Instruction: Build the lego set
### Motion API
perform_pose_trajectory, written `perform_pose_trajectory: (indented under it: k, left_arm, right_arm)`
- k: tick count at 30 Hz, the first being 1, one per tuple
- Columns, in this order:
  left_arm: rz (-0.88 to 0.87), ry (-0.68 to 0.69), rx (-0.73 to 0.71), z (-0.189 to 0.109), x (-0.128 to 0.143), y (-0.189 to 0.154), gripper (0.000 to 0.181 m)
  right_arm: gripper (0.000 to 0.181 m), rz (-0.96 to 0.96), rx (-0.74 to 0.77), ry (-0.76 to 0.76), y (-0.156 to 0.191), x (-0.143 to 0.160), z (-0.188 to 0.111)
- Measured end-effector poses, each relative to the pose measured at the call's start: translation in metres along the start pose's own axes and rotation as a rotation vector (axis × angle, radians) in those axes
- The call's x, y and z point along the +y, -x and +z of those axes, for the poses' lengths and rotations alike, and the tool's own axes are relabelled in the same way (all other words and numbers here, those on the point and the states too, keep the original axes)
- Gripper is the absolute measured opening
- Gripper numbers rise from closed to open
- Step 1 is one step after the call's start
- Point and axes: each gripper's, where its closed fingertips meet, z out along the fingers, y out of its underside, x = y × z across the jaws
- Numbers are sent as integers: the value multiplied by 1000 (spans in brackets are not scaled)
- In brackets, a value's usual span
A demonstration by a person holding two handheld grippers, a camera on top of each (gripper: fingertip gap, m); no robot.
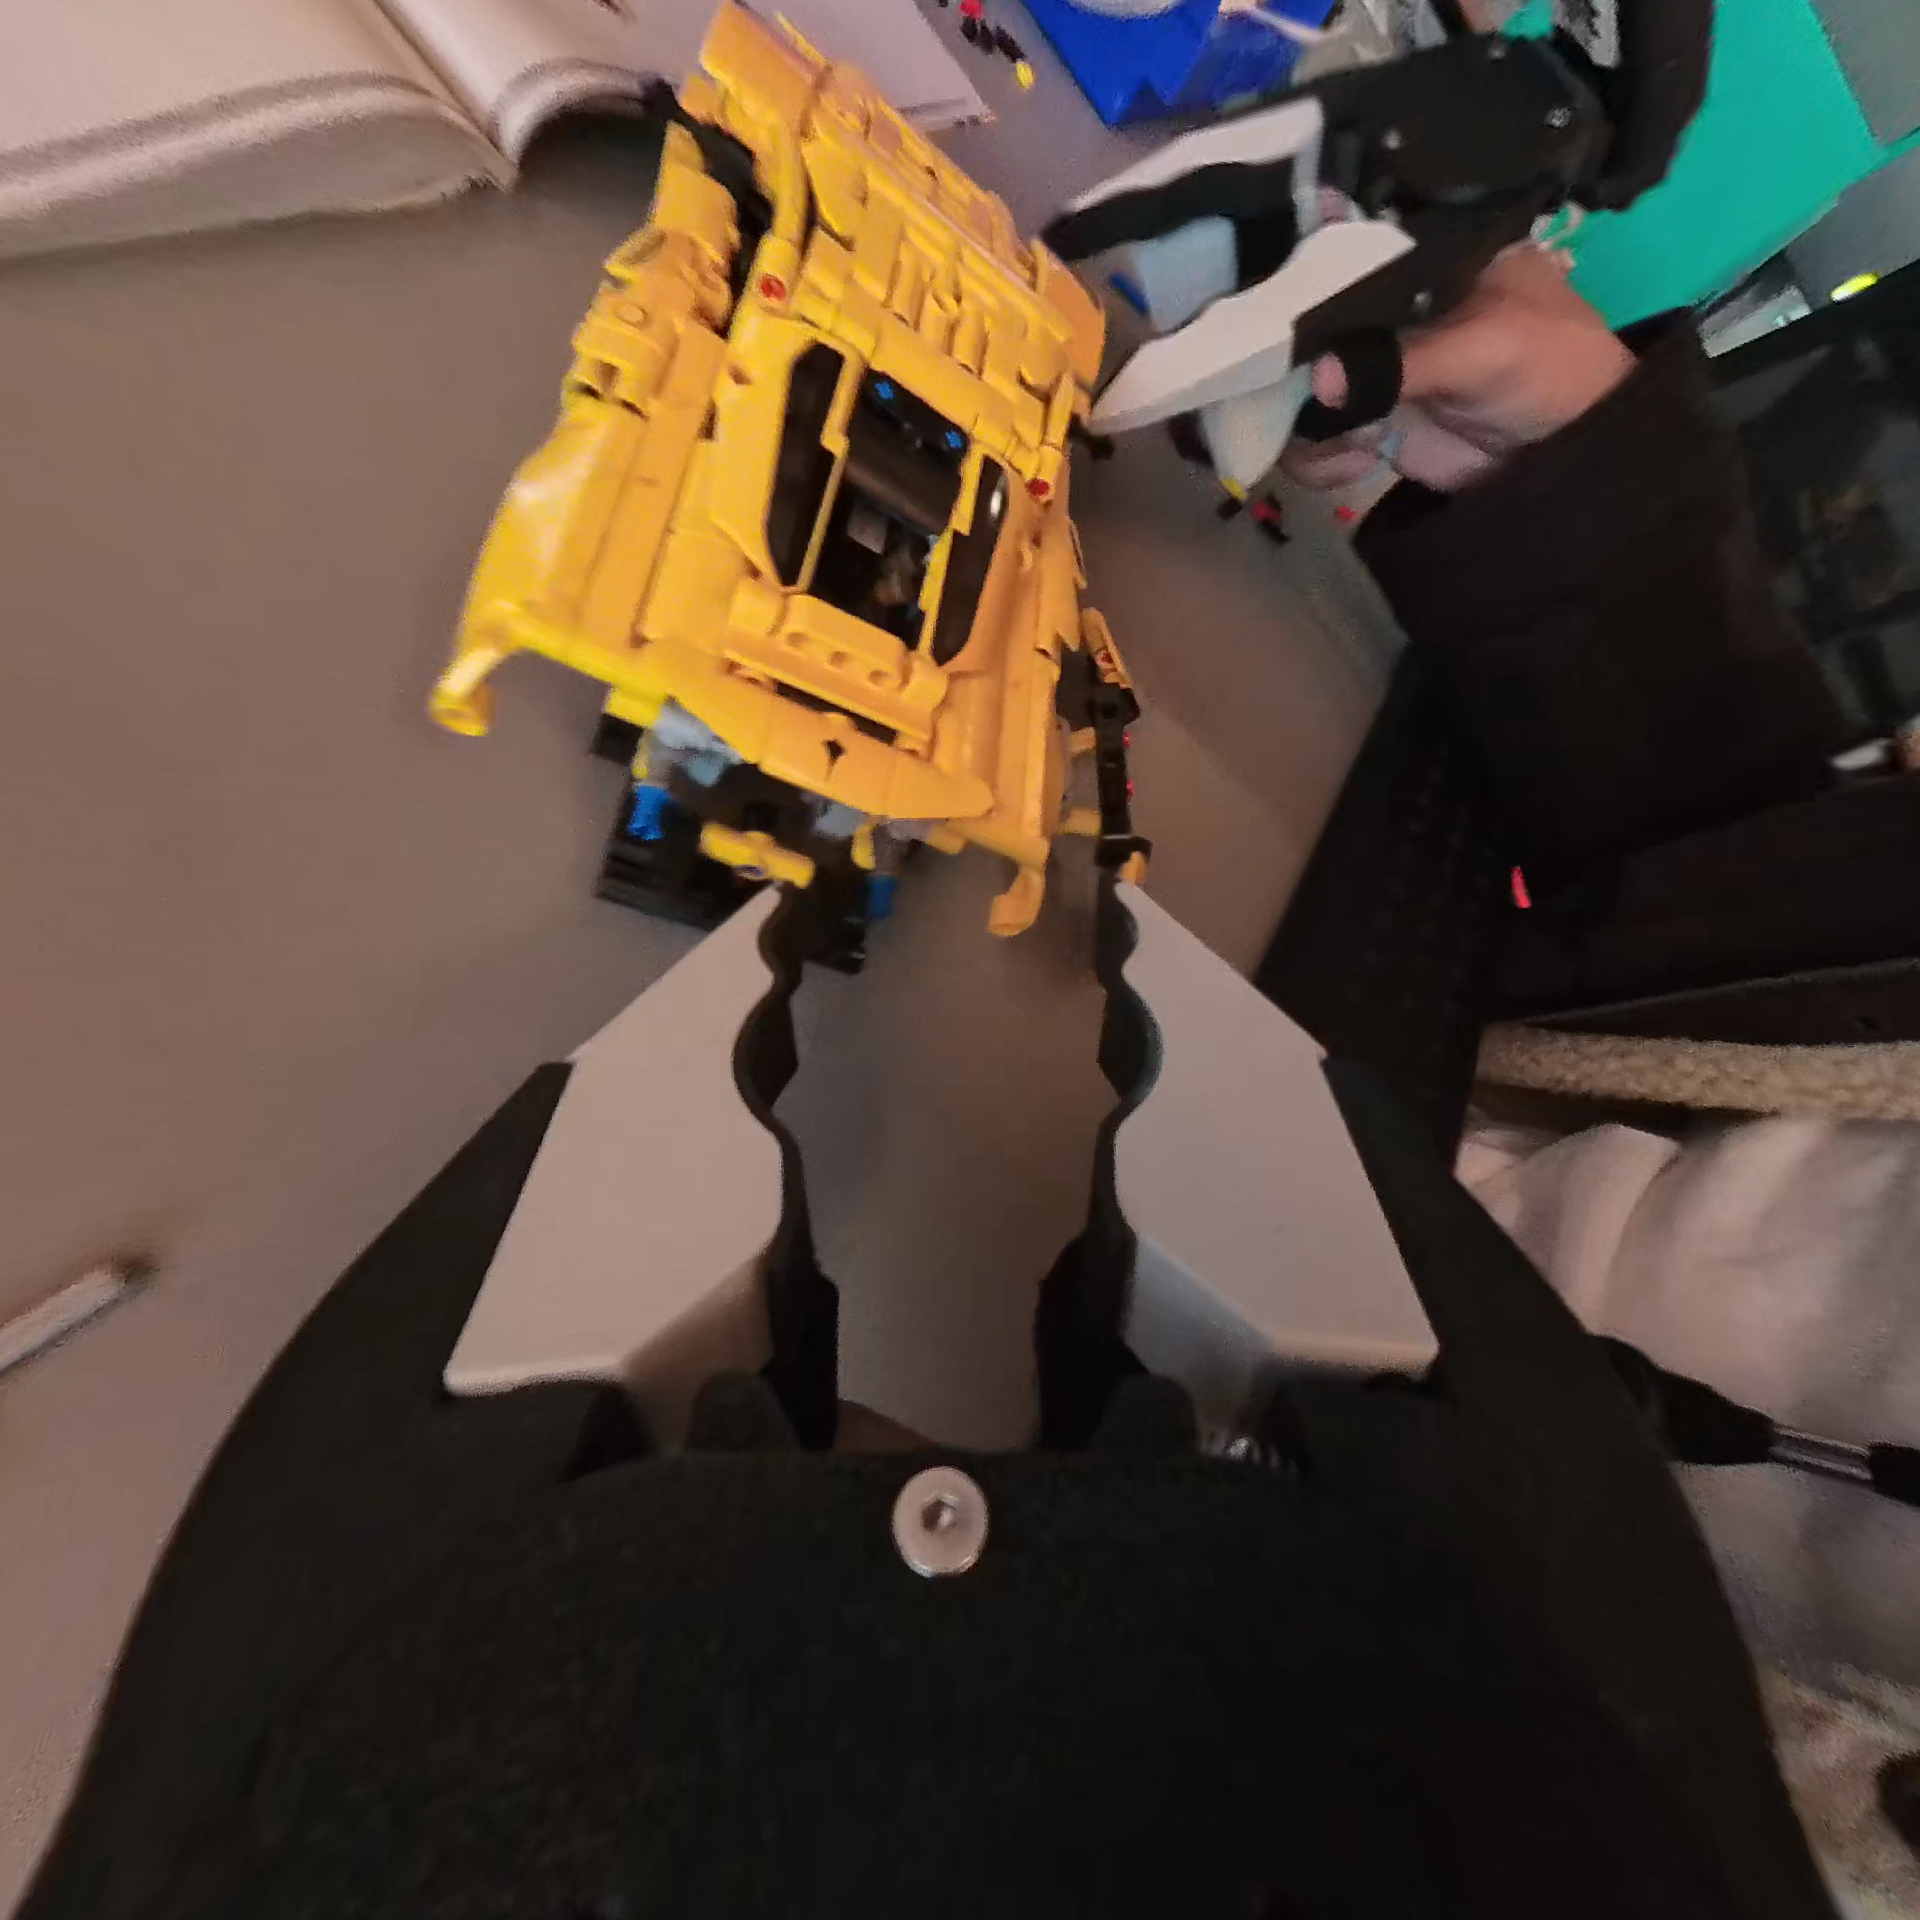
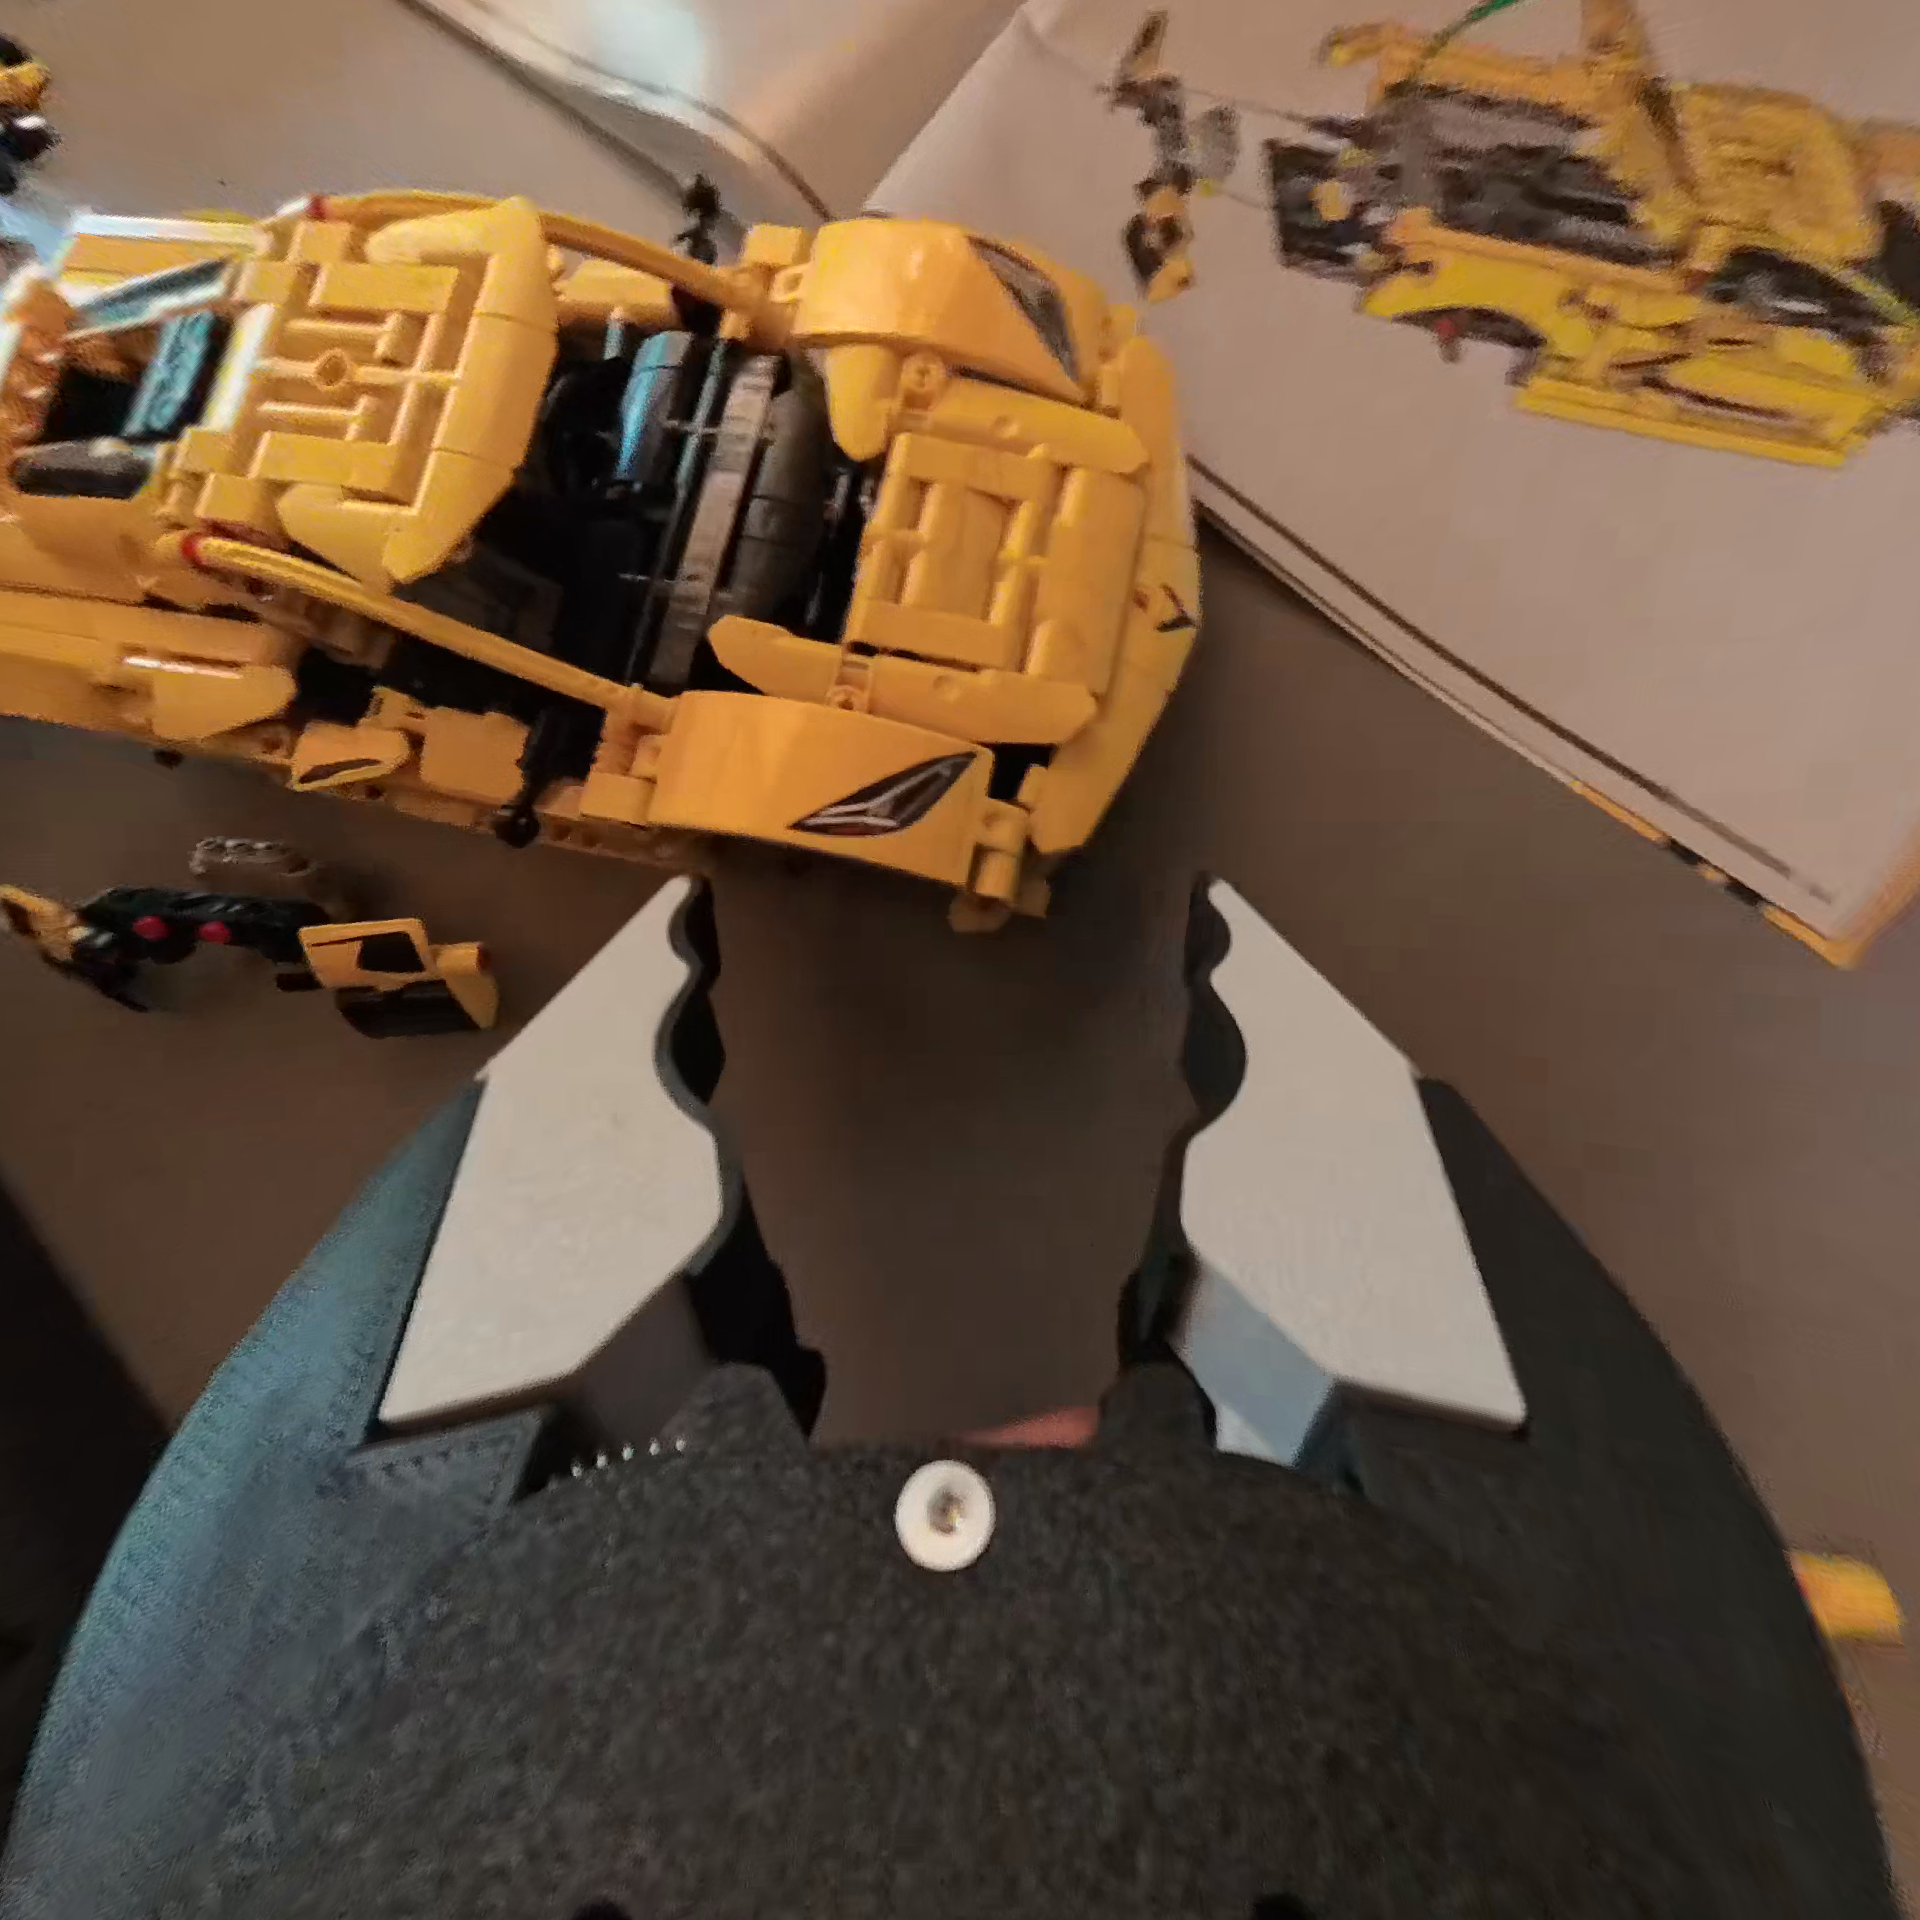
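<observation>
A yellow lego car (image 1: pixel 821 468) lies on the brown table, its body partly built with black parts showing inside. My left gripper (image 1: pixel 948 902) is open, and its fingertips sit right at the car's near end, with nothing clamped. In the right wrist view the car (image 2: pixel 623 520) fills the upper left, showing a headlight and a dark wheel. My right gripper (image 2: pixel 945 894) is open and empty, just short of the car's nose. It also shows in the left wrist view (image 1: pixel 1086 322), held by a hand beside the car's far right edge.
An open instruction booklet (image 2: pixel 1507 468) lies right of the car and also shows in the left wrist view (image 1: pixel 312 114). A small black and yellow sub-assembly (image 2: pixel 270 951) lies on the table to the left. Loose small pieces (image 1: pixel 1262 514) and a blue box (image 1: pixel 1164 52) sit farther back.
</observation>
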Motion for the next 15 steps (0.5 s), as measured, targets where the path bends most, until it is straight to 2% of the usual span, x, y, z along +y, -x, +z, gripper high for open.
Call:
perform_pose_trajectory:
  k: [3, 5, 8, 9, 11, 13, 15]
  left_arm:
    - [129, -95, -109, -15, -11, 18, 56]
    - [174, -106, -124, -15, -12, 21, 56]
    - [46, -65, -25, -3, -8, 12, 50]
    - [-12, -69, -16, 0, -8, 13, 41]
    - [-99, -110, 14, 4, -13, 12, 40]
    - [-168, -148, 29, 7, -17, 11, 39]
    - [-233, -167, 41, 9, -19, 13, 30]
  right_arm:
    - [89, 2, 96, -101, 13, -16, -22]
    - [88, -3, 137, -164, 24, -25, -26]
    - [87, 27, 137, -215, 21, -32, -20]
    - [86, 64, 97, -250, 19, -38, -19]
    - [82, 146, 13, -341, 10, -49, -20]
    - [83, 205, -10, -332, -5, -47, -13]
    - [83, 236, -39, -291, -9, -41, -3]
